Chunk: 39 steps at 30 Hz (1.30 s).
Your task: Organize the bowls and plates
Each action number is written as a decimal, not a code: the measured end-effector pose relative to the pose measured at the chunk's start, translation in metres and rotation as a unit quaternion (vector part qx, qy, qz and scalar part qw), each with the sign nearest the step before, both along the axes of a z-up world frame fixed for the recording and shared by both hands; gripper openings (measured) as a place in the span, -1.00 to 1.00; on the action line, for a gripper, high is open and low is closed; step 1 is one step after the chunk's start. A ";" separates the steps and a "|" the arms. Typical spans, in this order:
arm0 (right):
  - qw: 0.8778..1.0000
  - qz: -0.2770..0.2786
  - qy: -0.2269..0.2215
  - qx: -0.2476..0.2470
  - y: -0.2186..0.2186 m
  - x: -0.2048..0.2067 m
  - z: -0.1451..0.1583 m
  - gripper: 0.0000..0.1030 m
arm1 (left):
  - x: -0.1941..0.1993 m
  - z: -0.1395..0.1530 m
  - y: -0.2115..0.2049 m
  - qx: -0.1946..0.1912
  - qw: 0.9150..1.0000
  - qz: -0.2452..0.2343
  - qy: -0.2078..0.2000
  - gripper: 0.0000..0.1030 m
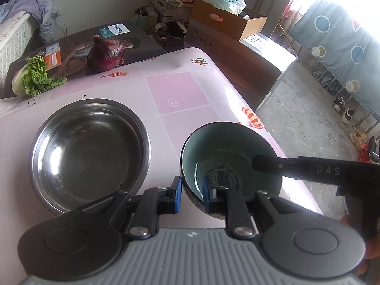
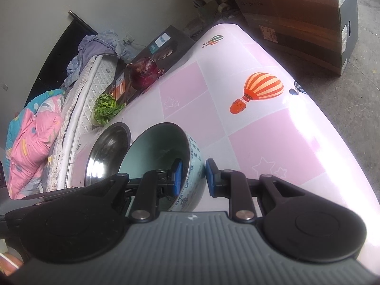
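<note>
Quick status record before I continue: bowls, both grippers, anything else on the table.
held: ceramic bowl, teal inside, gripped at opposite rims
left gripper: shut on the near rim
right gripper: shut on the bowl wall
steel bowl: empty, on the table, beside the ceramic bowl
other items: red onion on a box; lettuce

Steel bowl point(image 2: 106, 152) half hidden behind ceramic bowl point(image 2: 163, 147) — near rim cut off.
</note>
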State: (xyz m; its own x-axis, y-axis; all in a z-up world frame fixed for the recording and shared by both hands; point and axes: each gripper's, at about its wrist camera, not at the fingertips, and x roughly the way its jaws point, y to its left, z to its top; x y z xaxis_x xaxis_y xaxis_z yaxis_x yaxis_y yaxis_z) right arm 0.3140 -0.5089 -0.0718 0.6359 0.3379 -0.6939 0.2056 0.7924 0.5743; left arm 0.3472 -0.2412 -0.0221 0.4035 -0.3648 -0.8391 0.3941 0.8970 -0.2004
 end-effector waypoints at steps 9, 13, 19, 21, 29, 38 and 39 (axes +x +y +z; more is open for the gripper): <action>1.000 0.018 -0.010 -0.016 0.027 0.015 0.028 -0.60 | 0.004 0.018 0.038 -0.026 0.999 0.033 -0.007 -0.63; 0.999 0.033 -0.012 -0.014 0.051 0.030 0.037 -0.60 | 0.011 0.026 0.068 -0.034 0.998 0.059 -0.012 -0.64; 0.997 0.070 -0.020 -0.008 0.100 0.063 0.044 -0.61 | 0.027 0.029 0.116 -0.033 0.994 0.105 -0.014 -0.64; 0.997 0.081 -0.019 -0.009 0.115 0.074 0.042 -0.61 | 0.034 0.025 0.130 -0.030 0.992 0.119 -0.012 -0.64; 0.994 0.106 0.006 -0.016 0.163 0.113 0.011 -0.66 | 0.054 -0.004 0.153 -0.036 0.991 0.131 0.012 -0.69; 0.993 0.098 -0.038 -0.060 0.165 0.110 0.033 -0.62 | 0.046 0.005 0.172 -0.044 0.989 0.142 -0.007 -0.34; 0.993 0.095 -0.042 -0.057 0.161 0.105 0.037 -0.62 | 0.043 0.009 0.176 -0.046 0.988 0.145 -0.011 -0.26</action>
State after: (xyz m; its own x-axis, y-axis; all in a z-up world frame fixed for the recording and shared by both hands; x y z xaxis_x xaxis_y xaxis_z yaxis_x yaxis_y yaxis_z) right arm 0.4191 -0.3478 -0.0353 0.6251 0.3797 -0.6819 0.0018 0.8730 0.4878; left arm 0.3902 -0.0651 -0.0130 0.5207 -0.3044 -0.7977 0.1274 0.9515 -0.2799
